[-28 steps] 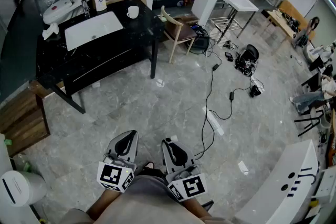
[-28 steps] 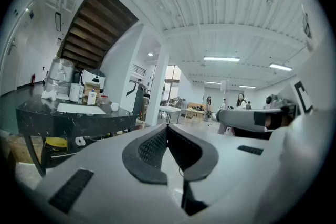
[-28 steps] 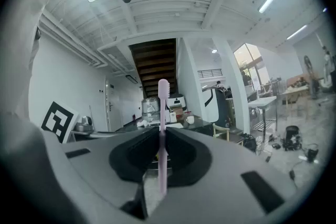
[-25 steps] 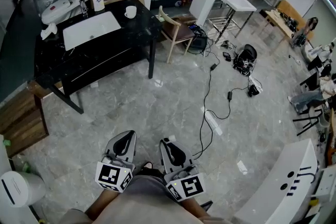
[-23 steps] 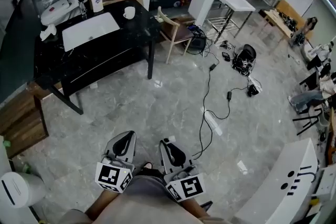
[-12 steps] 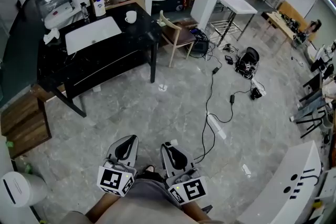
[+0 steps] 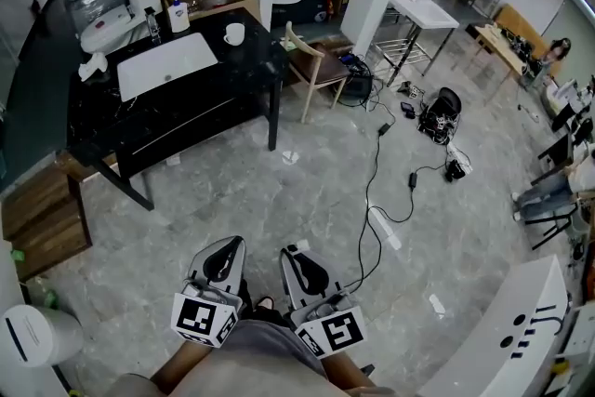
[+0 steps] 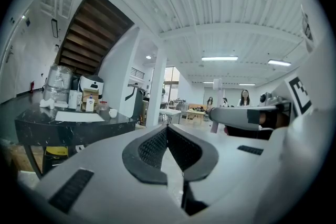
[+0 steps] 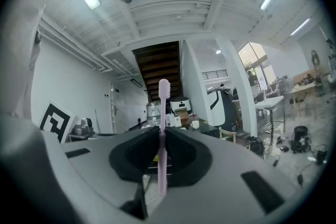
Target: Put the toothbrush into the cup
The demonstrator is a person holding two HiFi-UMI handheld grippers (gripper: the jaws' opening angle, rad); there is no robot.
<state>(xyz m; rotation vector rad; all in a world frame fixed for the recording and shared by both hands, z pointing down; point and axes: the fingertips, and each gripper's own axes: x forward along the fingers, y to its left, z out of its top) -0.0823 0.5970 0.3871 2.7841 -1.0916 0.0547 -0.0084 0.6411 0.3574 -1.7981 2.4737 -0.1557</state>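
Little has changed: the right tool (image 9: 159,132) stays clamped on the upright pink toothbrush (image 9: 163,107), and the left tool (image 8: 167,132) is closed and empty. The cup (image 7: 234,33) sits on the worktop (image 7: 244,60) at upper left, still well apart, so the carry has barely advanced.

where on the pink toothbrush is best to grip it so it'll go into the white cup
Mid-handle, pinched from its two sides, as the right gripper holds it: the toothbrush stands upright between shut jaws, bristle head above, tail end free below. That slim free tail can probably enter the cup on the black table first, from above.
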